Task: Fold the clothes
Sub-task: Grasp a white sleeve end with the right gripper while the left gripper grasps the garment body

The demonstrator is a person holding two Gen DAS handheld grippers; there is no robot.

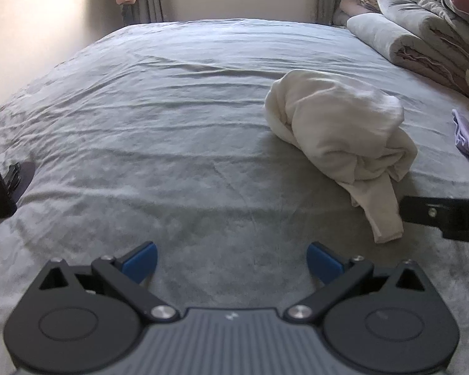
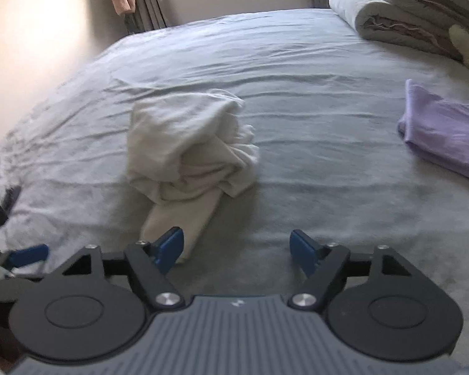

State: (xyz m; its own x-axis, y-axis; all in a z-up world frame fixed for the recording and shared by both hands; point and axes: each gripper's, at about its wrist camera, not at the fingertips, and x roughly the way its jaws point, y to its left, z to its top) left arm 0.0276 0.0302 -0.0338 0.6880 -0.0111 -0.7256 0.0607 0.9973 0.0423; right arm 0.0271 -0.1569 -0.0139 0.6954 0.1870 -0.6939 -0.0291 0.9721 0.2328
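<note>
Cream garment (image 2: 187, 143) lies bunched mid-frame on the bed (image 2: 297, 93); a lilac piece (image 2: 444, 134) lies folded at right. Left gripper (image 1: 231, 264) and right gripper (image 2: 237, 251) hover wide open, empty. Spreading it flat looks due.

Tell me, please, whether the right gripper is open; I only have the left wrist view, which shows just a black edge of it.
Observer: Yes, the right gripper is open and empty, over the bed sheet.
Operator: Thanks. How does it sit relative to the cream garment?
Observer: The fingertip on the picture's left overlaps the garment's trailing sleeve end; contact is unclear.
Operator: And the purple cloth at my edge?
Observer: It lies folded flat, apart from the cream garment, on its right.
</note>
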